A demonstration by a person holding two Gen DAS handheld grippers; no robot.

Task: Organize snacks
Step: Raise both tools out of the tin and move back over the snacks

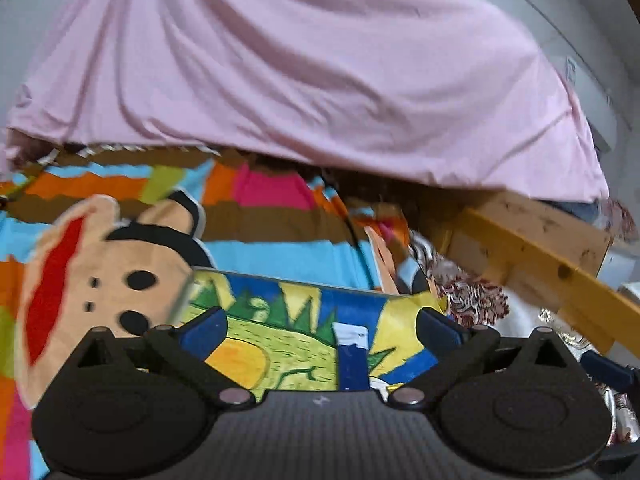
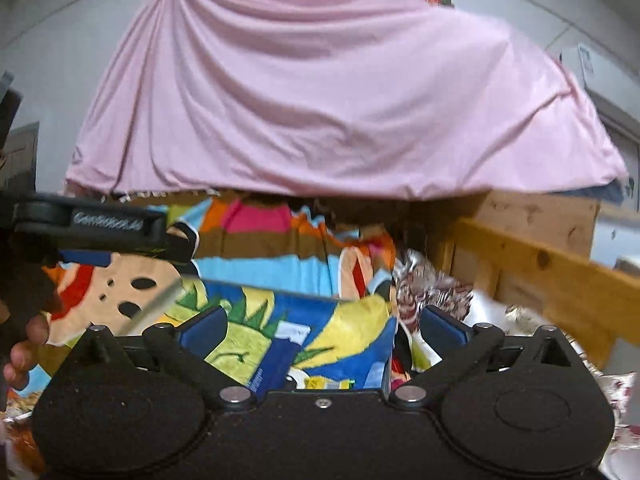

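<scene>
In the lower half of the left wrist view, the left gripper [image 1: 322,326] fills the foreground, its two blue-padded fingers [image 1: 204,330] spread wide apart and gripping nothing. Between and just beyond them lies a flat snack packet printed in yellow, green and blue [image 1: 296,320]. It rests on a bedspread of bright stripes in orange, pink, brown and sky blue with a cartoon bear face [image 1: 120,280]; neither pad touches it. It probably lies flat because it has been set down here, since both tongs stand open around it. Across the upper frame hangs a pale pink sheet [image 1: 300,60], draped like a curtain over whatever is behind. At the right edge runs a yellowish wooden bed rail [image 1: 540,248], with a crumpled red-and-white patterned cloth [image 1: 468,296] below it.

In the right wrist view, the right gripper [image 2: 320,326] likewise sits low in the frame, jaws wide and empty. The same colourful packet [image 2: 304,332] lies between its fingers, slightly towards the left, free of both pads. At middle left the black arm of the other gripper [image 2: 108,220] crosses the frame, with fingertips of the hand [image 2: 24,344] that holds it visible at the left edge. The pink sheet fills the top; the wooden rail sits at the right. No box or tray for snacks is visible, so where the packet belongs cannot be told.
</scene>
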